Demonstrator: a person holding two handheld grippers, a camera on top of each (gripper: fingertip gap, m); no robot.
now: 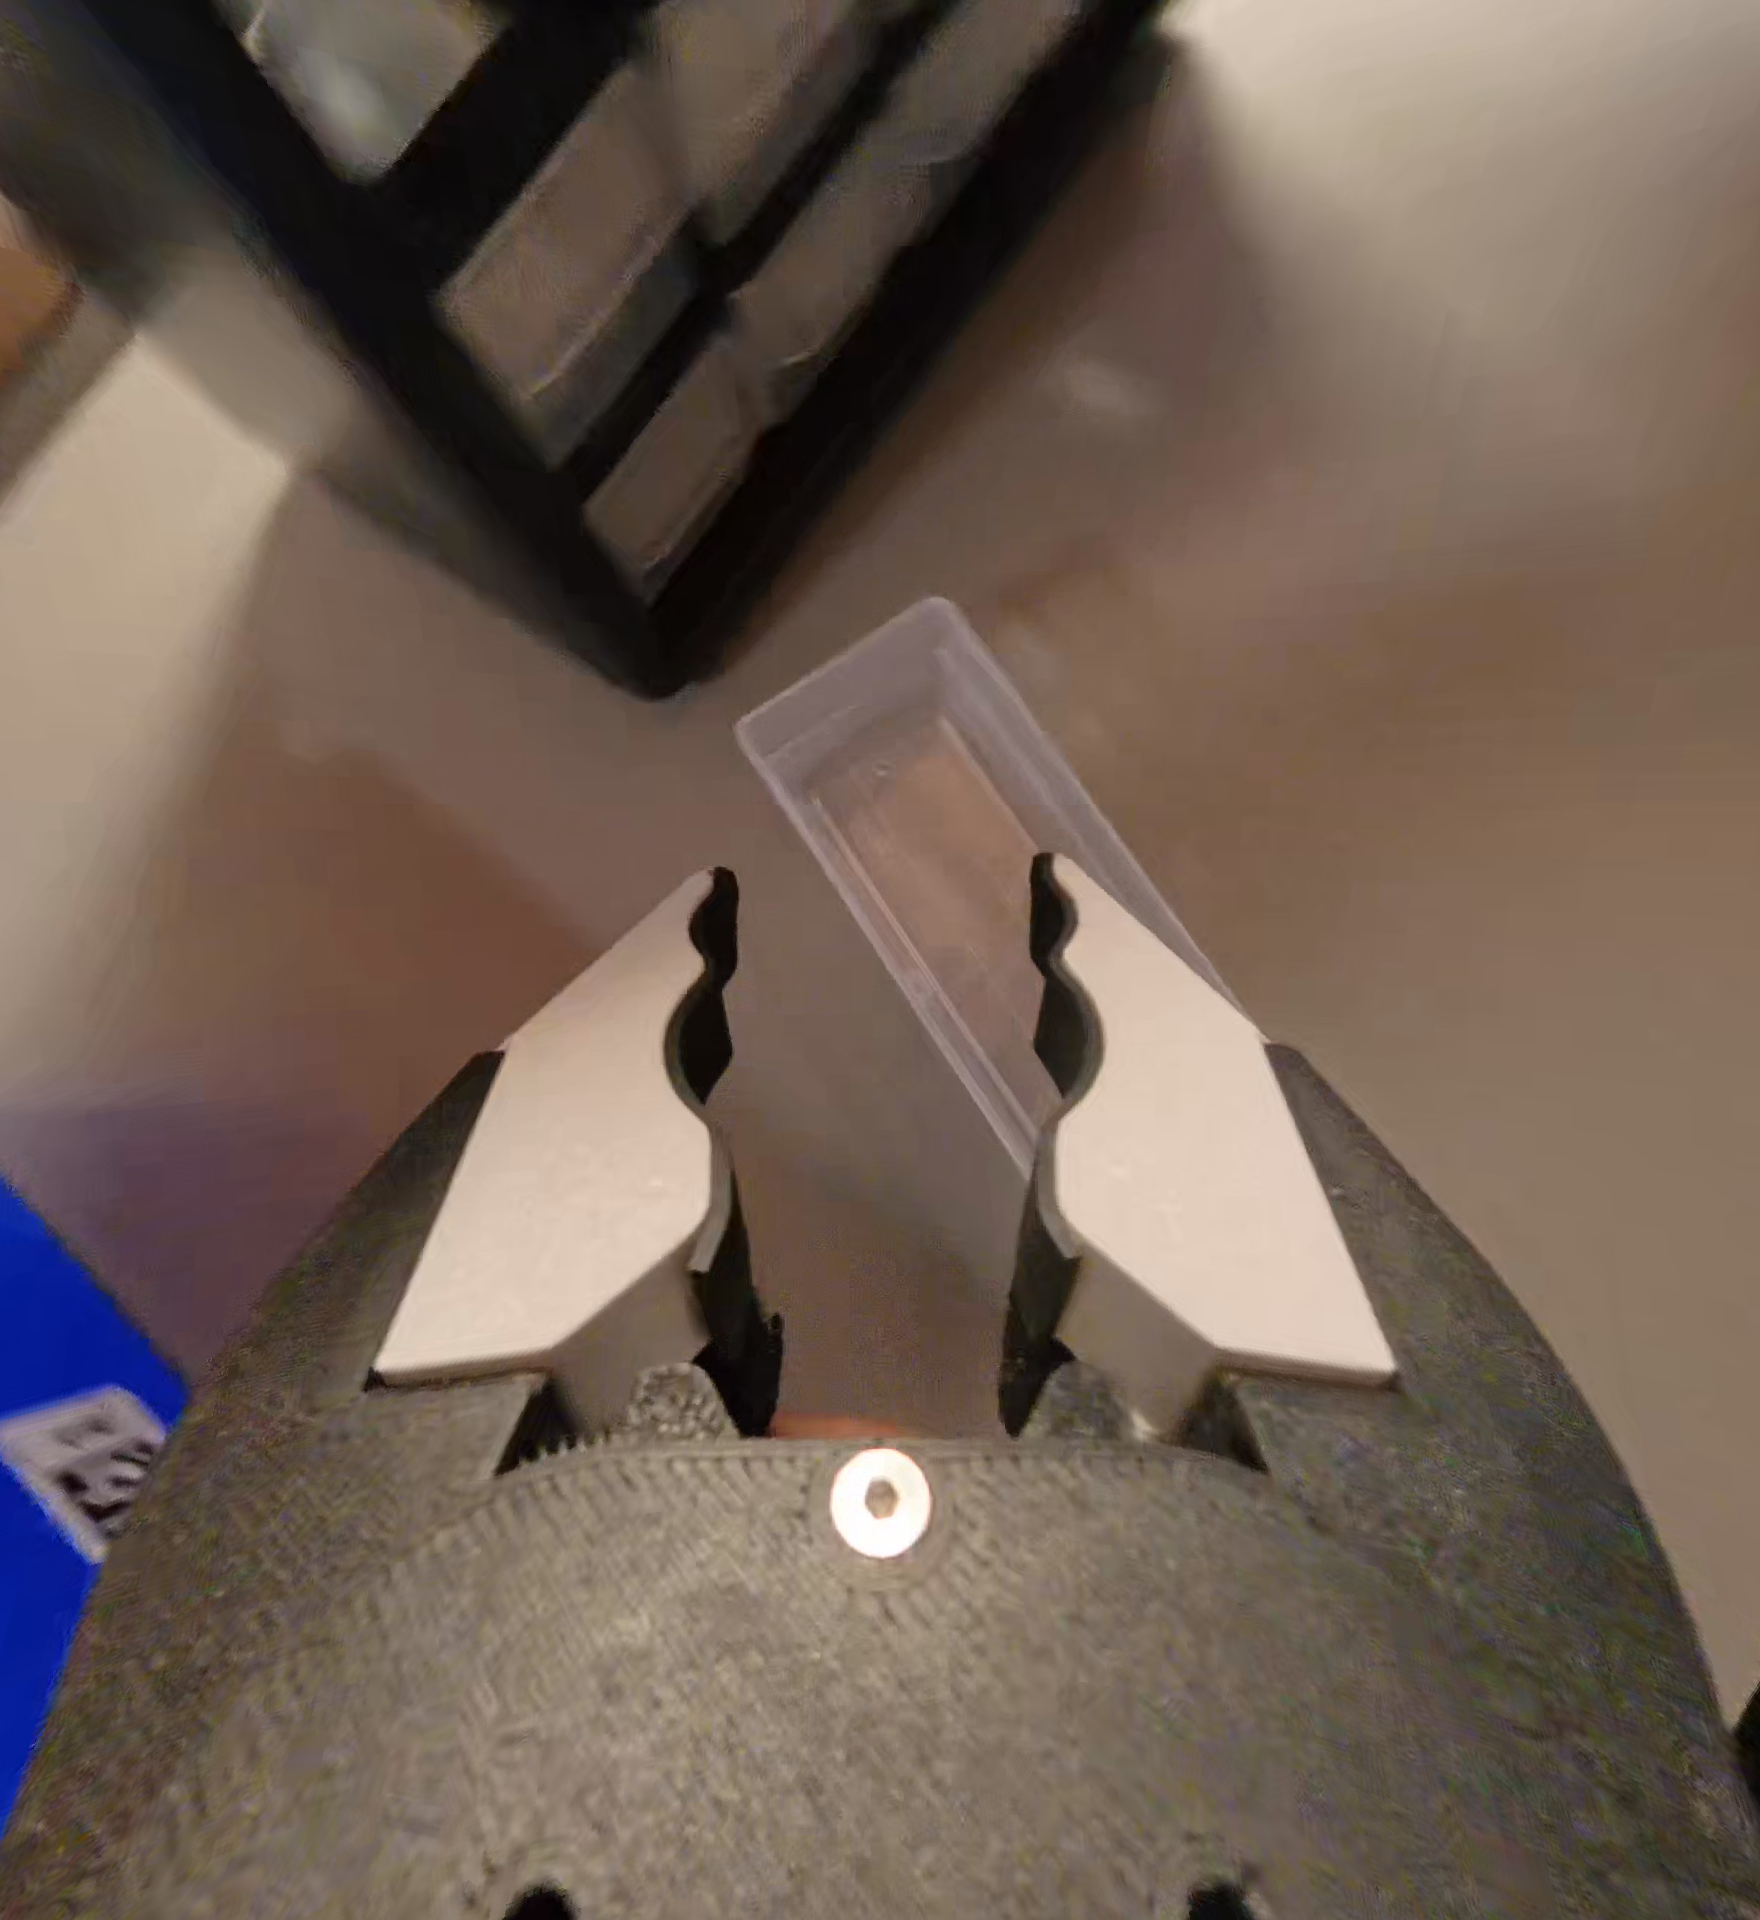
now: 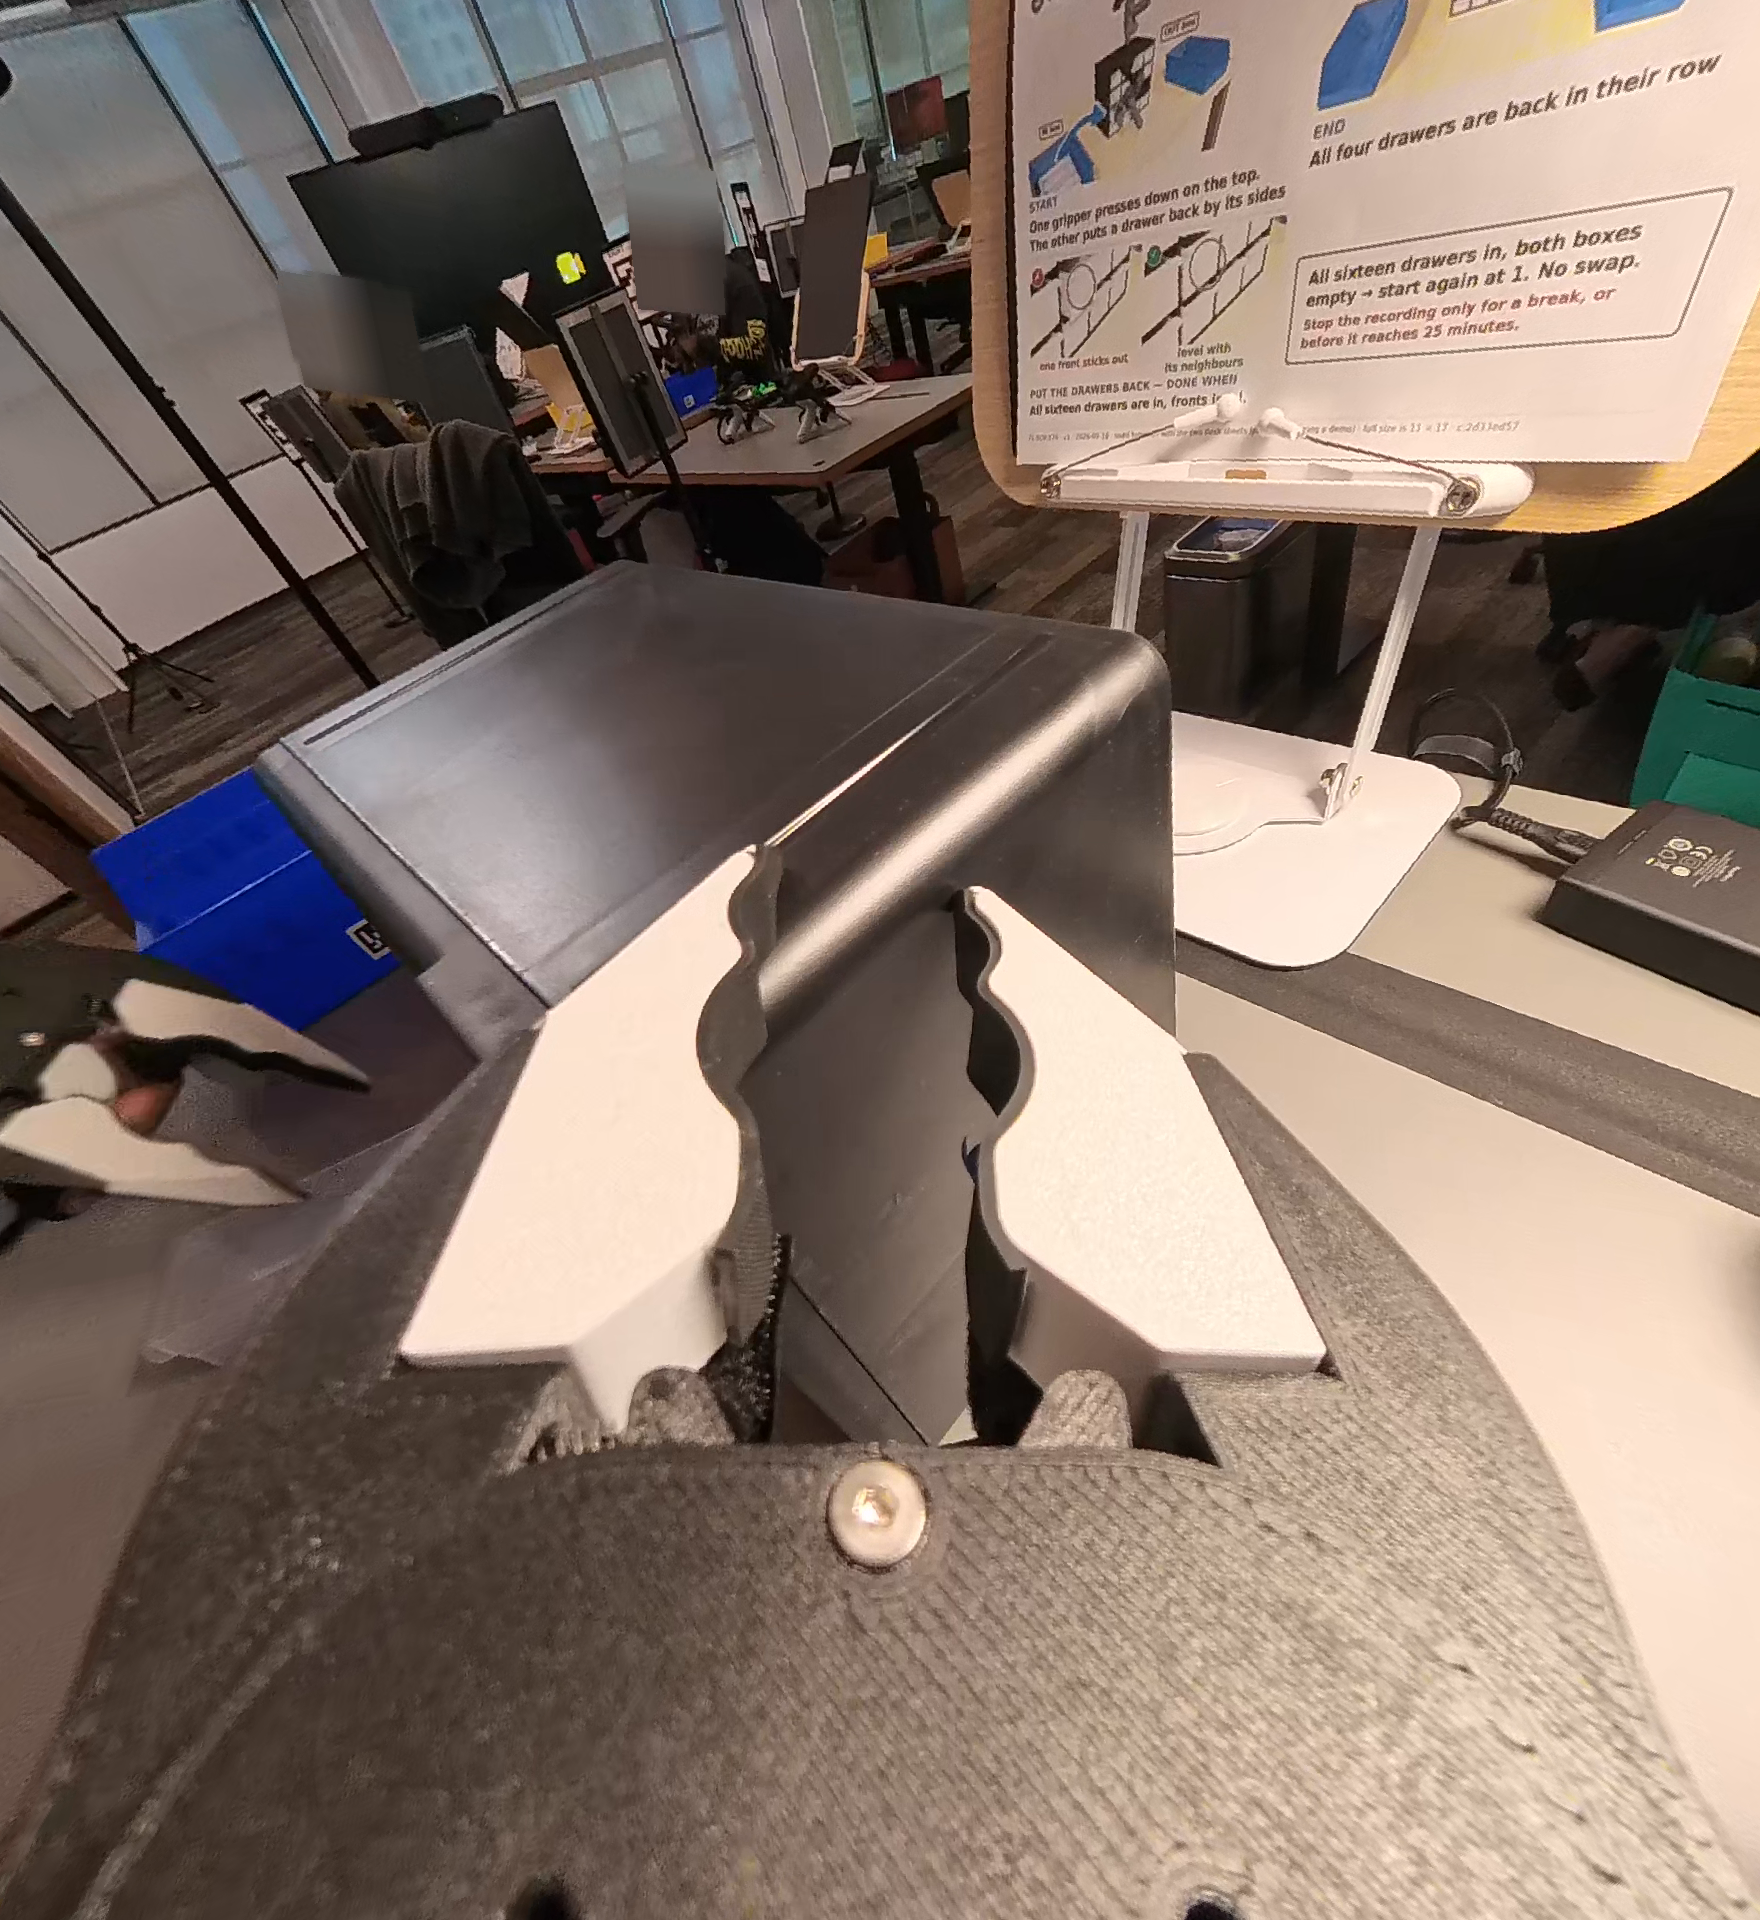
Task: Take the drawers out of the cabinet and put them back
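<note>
Cabinet (image 2: 647,769): matte black shell; black frame around pale translucent grey drawer fronts (image 1: 564,301).
Loose drawer (image 1: 917,831): clear, colourless plastic, the counter's tone showing through.
Counter (image 1: 1375,623): plain beige-grey, with a dark grey band (image 2: 1478,1070) across it.
Left claw (image 1: 881,883): off-white fingers (image 1: 564,1143) with black wavy inner pads, on a speckled charcoal body.
Right claw (image 2: 865,883): same white, black and charcoal scheme.
Bin (image 2: 232,894): saturated blue, bearing a black-and-white square marker.
Stand (image 2: 1302,810): white, backed by a light wood board.
</note>
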